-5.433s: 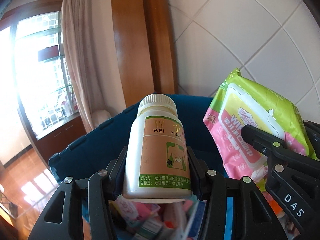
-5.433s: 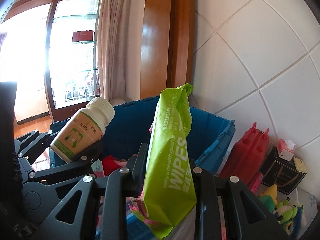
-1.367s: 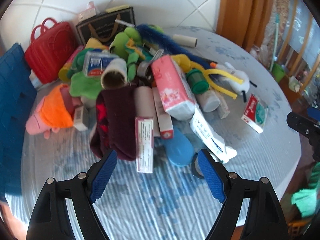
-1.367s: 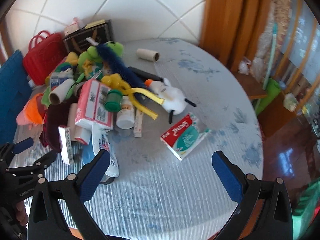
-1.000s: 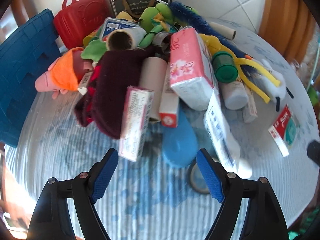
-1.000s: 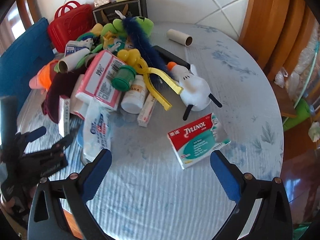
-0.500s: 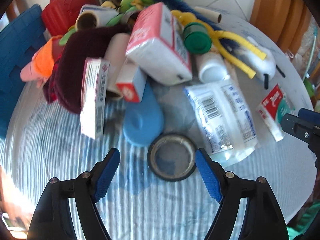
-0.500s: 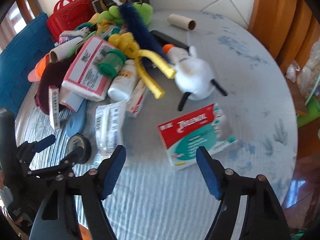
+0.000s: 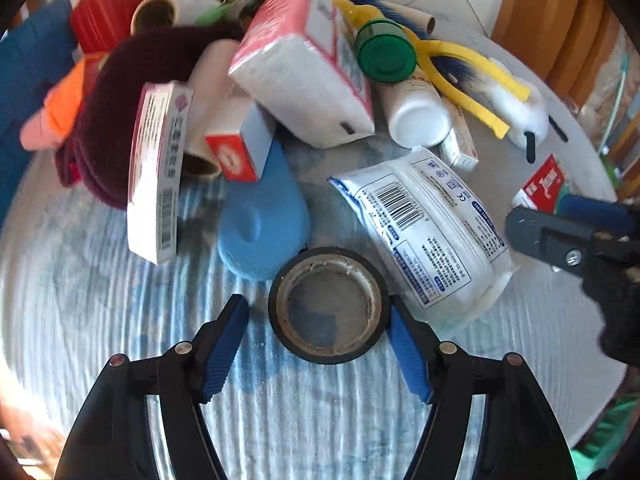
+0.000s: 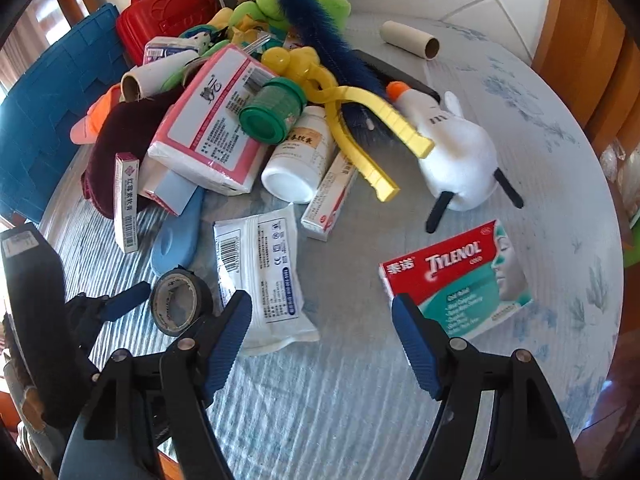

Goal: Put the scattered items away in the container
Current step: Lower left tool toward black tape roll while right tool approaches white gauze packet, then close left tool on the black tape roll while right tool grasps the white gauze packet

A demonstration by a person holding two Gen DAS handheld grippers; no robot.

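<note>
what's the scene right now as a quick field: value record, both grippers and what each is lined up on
left gripper: open, jaws either side of the black tape roll, not yet closed on it
right gripper: open, above the table, holding nothing
nearest right gripper: Tylenol box by one jaw, white wipes pack by the other
pile: tissue pack, green-capped jar, white bottle, maroon cloth
container: blue crate at the table edge

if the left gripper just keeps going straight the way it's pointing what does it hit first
Most likely the black tape roll. It lies flat on the table directly ahead of the left gripper, between its open fingers. The right finger looks at or near the roll's edge; depth is unclear. Beyond it lies the blue oval piece.
</note>
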